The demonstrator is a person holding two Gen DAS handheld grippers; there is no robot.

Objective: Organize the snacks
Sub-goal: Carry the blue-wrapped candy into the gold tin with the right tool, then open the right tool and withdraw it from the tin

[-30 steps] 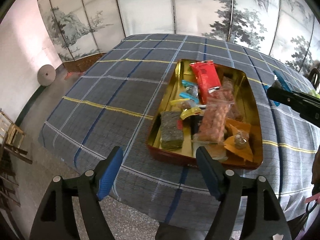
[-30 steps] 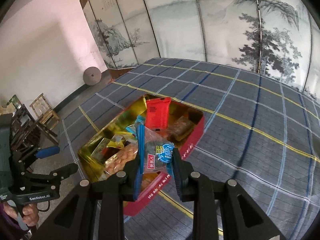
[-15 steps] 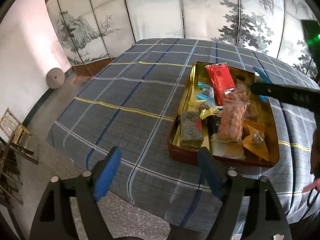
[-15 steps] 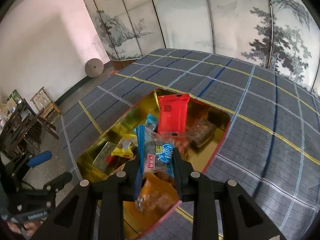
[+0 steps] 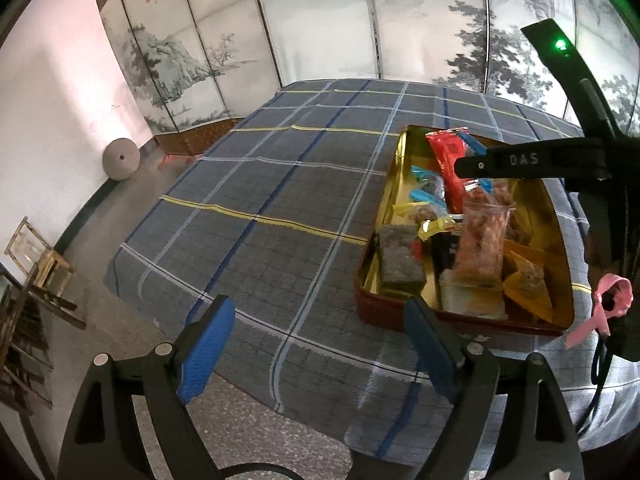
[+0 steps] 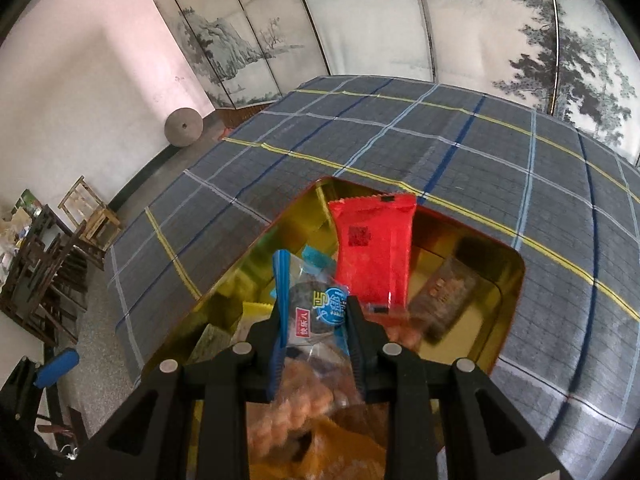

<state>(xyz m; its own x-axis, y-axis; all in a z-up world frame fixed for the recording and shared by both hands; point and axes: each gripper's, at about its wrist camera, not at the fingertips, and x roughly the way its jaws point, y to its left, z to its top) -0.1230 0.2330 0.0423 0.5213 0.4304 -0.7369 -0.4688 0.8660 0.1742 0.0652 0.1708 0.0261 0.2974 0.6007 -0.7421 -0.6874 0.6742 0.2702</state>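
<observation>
A red tin with a gold inside point(image 5: 400, 312) point(image 6: 516, 276) sits on the checked tablecloth, holding several snacks: a red packet point(image 5: 448, 156) point(image 6: 374, 248), a bag of orange-pink snacks point(image 5: 480, 236), a grey-green bar point(image 5: 398, 260), a brown bar point(image 6: 444, 300). My right gripper point(image 6: 316, 304) is shut on a small clear snack packet with a blue round label point(image 6: 320, 312) and holds it over the tin; it also shows in the left wrist view point(image 5: 476, 164). My left gripper point(image 5: 316, 344) is open and empty, off the table's near edge, left of the tin.
The blue-grey checked table point(image 5: 280, 184) stretches left of and beyond the tin. A painted folding screen point(image 5: 360, 20) stands behind. Wooden chairs point(image 5: 36, 264) and a round stone disc point(image 5: 120, 158) are on the floor at left.
My right gripper has moved forward over the tin with the packet in it. My left gripper has drawn back and left, away from the tin.
</observation>
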